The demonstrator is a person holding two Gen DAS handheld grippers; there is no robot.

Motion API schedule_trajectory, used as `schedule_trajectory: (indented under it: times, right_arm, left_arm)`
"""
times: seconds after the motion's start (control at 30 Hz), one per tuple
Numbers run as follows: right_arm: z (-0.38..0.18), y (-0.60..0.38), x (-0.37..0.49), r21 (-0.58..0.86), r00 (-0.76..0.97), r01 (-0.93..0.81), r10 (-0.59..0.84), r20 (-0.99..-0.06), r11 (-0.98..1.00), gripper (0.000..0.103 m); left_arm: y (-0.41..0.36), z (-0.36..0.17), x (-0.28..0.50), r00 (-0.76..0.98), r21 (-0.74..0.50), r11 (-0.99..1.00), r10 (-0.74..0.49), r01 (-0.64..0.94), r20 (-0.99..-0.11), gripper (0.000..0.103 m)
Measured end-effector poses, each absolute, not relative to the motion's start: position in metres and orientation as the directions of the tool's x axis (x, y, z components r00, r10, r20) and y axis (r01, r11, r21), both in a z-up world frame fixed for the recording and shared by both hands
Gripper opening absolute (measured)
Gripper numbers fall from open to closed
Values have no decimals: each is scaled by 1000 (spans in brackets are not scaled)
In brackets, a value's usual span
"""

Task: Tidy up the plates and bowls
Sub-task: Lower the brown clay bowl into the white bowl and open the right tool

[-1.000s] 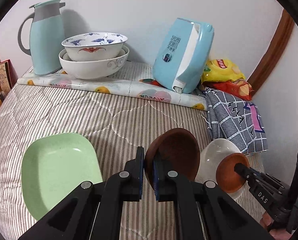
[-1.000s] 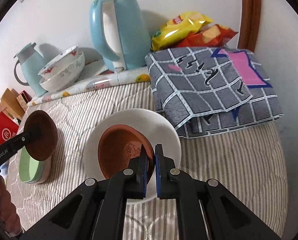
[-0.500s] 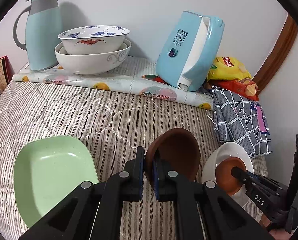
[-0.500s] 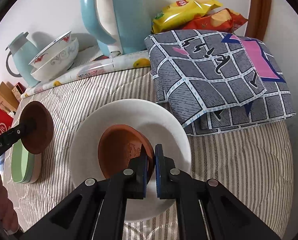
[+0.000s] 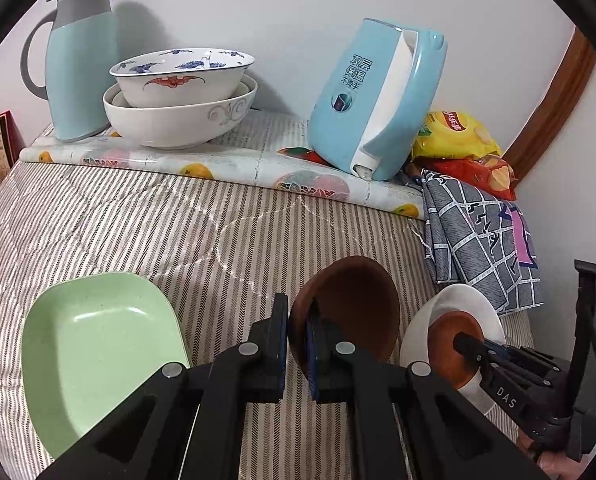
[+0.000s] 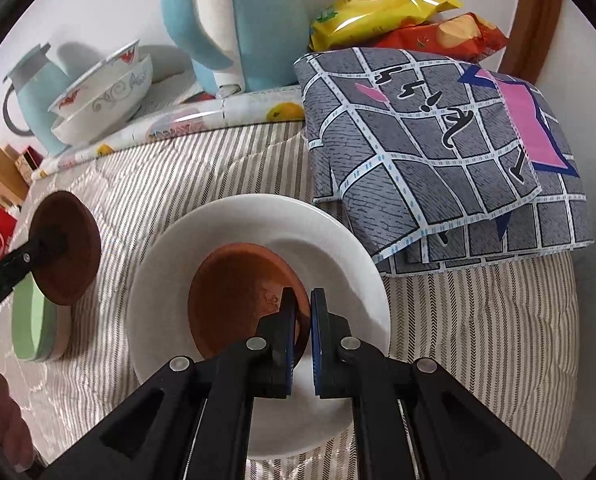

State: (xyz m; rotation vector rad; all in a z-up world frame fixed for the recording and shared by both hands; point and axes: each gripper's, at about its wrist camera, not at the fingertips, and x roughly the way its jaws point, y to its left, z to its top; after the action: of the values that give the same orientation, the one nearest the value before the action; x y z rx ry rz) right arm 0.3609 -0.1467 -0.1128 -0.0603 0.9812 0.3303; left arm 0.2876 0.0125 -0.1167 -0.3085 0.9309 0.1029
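My left gripper point(image 5: 297, 312) is shut on the rim of a dark brown saucer point(image 5: 354, 304), held tilted above the striped cloth; the same dark brown saucer point(image 6: 68, 248) shows at the left of the right wrist view. My right gripper point(image 6: 303, 300) is shut on the rim of an orange-brown saucer point(image 6: 238, 296) that sits low inside the white plate point(image 6: 226, 224). Whether it rests on the plate I cannot tell. In the left wrist view the right gripper point(image 5: 464, 342) pinches that orange-brown saucer point(image 5: 448, 340) over the white plate point(image 5: 464, 300). A green square plate point(image 5: 94, 344) lies at the left.
At the back, two stacked bowls point(image 5: 178, 96) stand next to a pale blue jug point(image 5: 80, 60) and a tilted blue kettle point(image 5: 378, 100) on a fruit-print mat point(image 5: 234, 160). A folded grey checked cloth point(image 6: 438, 140) and snack bags point(image 6: 398, 8) lie at the right.
My right gripper has carried the orange-brown saucer lower and deeper into the white plate, which now looks larger. The left gripper with the dark saucer has stayed nearly in place.
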Motion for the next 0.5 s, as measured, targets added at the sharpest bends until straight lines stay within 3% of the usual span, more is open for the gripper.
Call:
schedule_trajectory:
  times: [0.3, 0.4, 0.5]
  right_arm:
    - [-113, -135, 358, 41, 500, -339, 217, -839, 940, 21]
    - [-112, -132, 356, 35, 503, -342, 215, -837, 939, 29]
    - [-110, -129, 352, 21, 515, -346, 208, -832, 938, 45]
  left_arm:
    - [15, -114, 283, 596, -213, 950, -37, -228, -802, 8]
    - [15, -112, 280, 596, -210, 950, -33, -231, -802, 8]
    - [17, -109, 277, 601, -210, 950, -29, -233, -799, 8]
